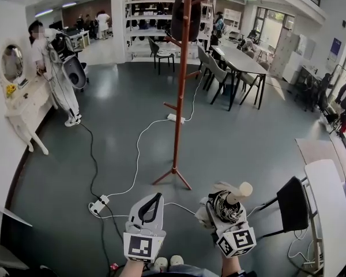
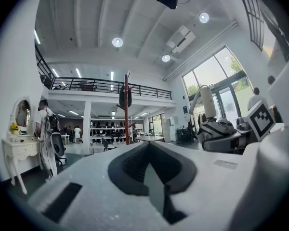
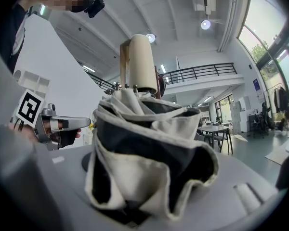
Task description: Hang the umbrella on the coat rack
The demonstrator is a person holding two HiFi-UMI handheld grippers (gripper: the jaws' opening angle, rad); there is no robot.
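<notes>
**q:** head view: where does the task's thing lie?
**a:** the folded umbrella (image 1: 222,208) is grasped in the right gripper (image 1: 225,209). its cream handle (image 1: 244,189) juts past the jaw tips, tilted up and to the right. the left gripper (image 1: 151,205) is just beside it, jaws pressed together on nothing.

**q:** and the coat rack?
**a:** the coat rack (image 1: 180,97) stands ahead of both pairs of jaws, well apart from them. its foot falls between the two grippers' lines, a shade closer to the left one.

**q:** left gripper view?
**a:** the dark pads meet along one seam, with no gap and no load. the rack's pole (image 2: 126,107) rises beyond the tips, slightly to their left. the umbrella's handle (image 2: 207,102) shows off to their right.

**q:** right gripper view?
**a:** cream-and-dark fabric (image 3: 149,153) fills the space between the jaws, which grip it from both sides. the umbrella's long axis runs out along the jaws, handle end forward and upward. a brown strip (image 3: 123,64) just behind the handle is probably the rack's pole.

**q:** what does the coming move turn on?
**a:** judged from this, the gap lies forward along the umbrella's own axis. the right hand, which carries the load, would advance and lift the handle end toward a peg (image 1: 170,104).
</notes>
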